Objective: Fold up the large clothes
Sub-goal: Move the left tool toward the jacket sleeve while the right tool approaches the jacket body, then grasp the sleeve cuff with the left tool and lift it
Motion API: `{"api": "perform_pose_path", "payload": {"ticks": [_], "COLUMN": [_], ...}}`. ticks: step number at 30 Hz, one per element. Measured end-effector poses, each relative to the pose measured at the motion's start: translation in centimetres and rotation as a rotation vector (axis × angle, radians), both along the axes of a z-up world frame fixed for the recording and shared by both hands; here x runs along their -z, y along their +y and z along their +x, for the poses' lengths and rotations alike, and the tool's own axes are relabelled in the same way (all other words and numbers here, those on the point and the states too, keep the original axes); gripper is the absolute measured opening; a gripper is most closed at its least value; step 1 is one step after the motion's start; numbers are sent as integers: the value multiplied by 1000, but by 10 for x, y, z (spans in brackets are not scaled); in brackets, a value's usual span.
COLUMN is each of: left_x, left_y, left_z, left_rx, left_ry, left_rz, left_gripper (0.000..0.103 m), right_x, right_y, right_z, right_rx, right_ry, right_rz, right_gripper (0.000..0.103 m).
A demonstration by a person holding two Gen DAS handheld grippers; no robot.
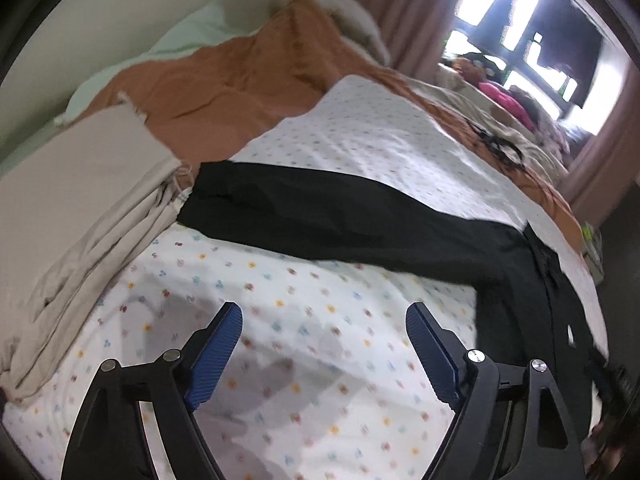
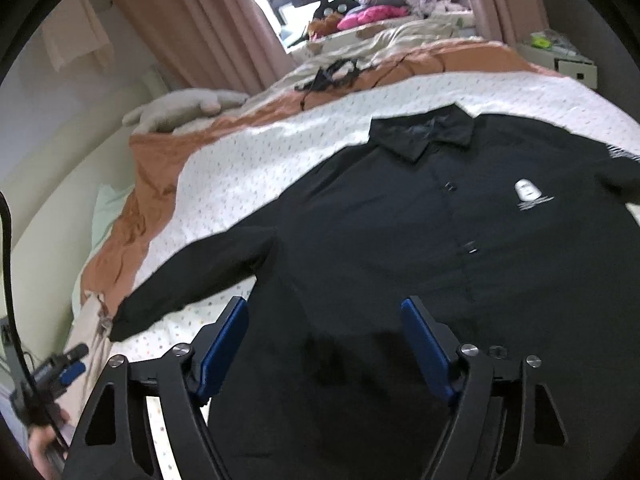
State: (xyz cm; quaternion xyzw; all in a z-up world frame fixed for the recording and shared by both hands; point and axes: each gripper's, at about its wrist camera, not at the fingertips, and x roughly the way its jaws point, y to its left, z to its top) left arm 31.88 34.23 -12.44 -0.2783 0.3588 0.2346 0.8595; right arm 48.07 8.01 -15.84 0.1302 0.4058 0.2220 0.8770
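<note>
A black long-sleeved shirt (image 2: 460, 248) lies flat, front up, on a white dotted sheet (image 2: 248, 168) on the bed. Its collar (image 2: 424, 132) points away and a white logo (image 2: 528, 192) sits on the chest. One sleeve (image 1: 340, 212) stretches out to the left. My left gripper (image 1: 324, 320) is open and empty over the bare sheet (image 1: 300, 320), just short of that sleeve. My right gripper (image 2: 324, 316) is open and empty above the shirt's lower body. The left gripper also shows in the right wrist view (image 2: 60, 368) at the bed's left edge.
A folded beige cloth (image 1: 80, 184) lies left of the sleeve cuff. An orange blanket (image 1: 224, 92) and pillows lie beyond the sheet. A tangle of black cable (image 2: 332, 74) and piled clothes (image 2: 372, 14) lie near the window. A white bedside box (image 2: 572, 64) stands at far right.
</note>
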Motion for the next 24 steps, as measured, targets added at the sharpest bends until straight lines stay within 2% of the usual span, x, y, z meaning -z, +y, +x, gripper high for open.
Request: {"api": "perform_pose_path", "payload": {"ticks": [5, 7, 10, 14, 18, 20, 22, 23, 24], "left_x": [19, 27, 41, 61, 73, 75, 77, 78, 77], "left_y": [42, 55, 72, 91, 104, 109, 115, 116, 119], "left_z": [12, 18, 27, 35, 42, 48, 52, 54, 54], "left_rx": [-87, -113, -151, -212, -250, -261, -276, -276, -259], "left_ry": [2, 7, 36, 71, 78, 69, 105, 108, 88], "left_rz": [-89, -120, -152, -202, -197, -156, -117, -110, -122], "left_gripper": [84, 80, 80, 79, 78, 65, 38, 31, 18], "right_x": [12, 15, 18, 27, 39, 45, 52, 55, 58], "right_y": [20, 29, 43, 60, 72, 76, 80, 80, 81], "right_z": [21, 30, 43, 62, 80, 89, 97, 102, 106], "right_rx": [-18, -32, -56, -77, -98, -109, -116, -117, -117], "right_ry": [30, 30, 35, 51, 76, 91, 113, 123, 132], "right_rz": [19, 26, 44, 57, 81, 99, 125, 137, 150], "right_gripper": [75, 74, 64, 57, 43, 34, 29, 25, 24]}}
